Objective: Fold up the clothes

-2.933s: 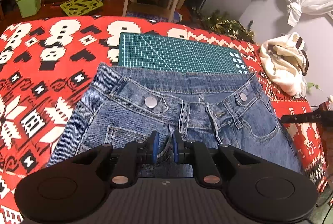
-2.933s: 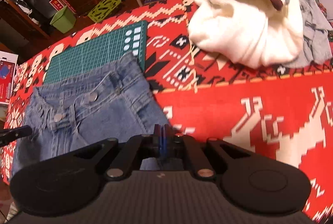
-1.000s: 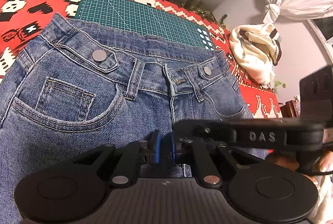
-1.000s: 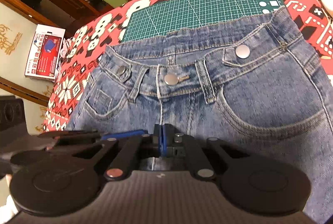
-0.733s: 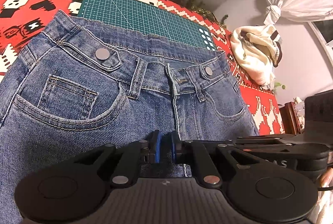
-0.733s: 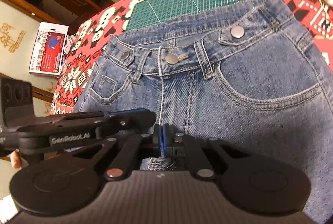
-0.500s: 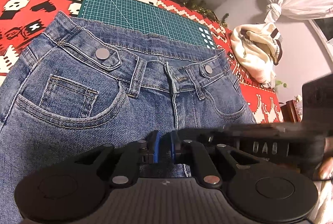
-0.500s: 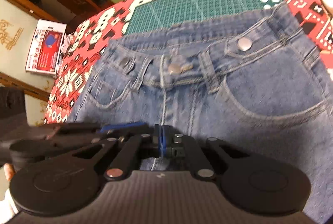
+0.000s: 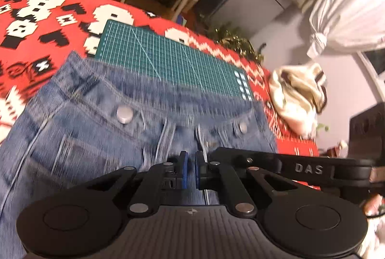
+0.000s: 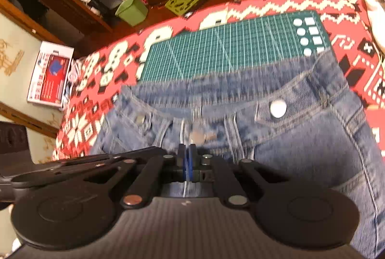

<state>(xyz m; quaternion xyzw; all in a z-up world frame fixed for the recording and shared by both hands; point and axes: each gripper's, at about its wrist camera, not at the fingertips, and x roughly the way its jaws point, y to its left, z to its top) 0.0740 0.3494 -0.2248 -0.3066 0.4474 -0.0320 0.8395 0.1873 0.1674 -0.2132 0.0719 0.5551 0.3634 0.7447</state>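
- The jeans (image 9: 101, 138) are spread on the red blanket (image 9: 36, 18), waistband overlapping the green mat (image 9: 168, 59) at twelve o'clock.
- The left gripper (image 9: 190, 170) is held slightly parted over the fly.
- The right gripper (image 10: 187, 162) is pressed closed; whether denim is pinched cannot be told.

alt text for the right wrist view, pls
The right gripper, pads nearly together, sits low over the fly of blue jeans spread waistband-up across a red patterned cloth, the waistband overlapping a green cutting mat. The left gripper reaches in from the left; the denim is motion-blurred.
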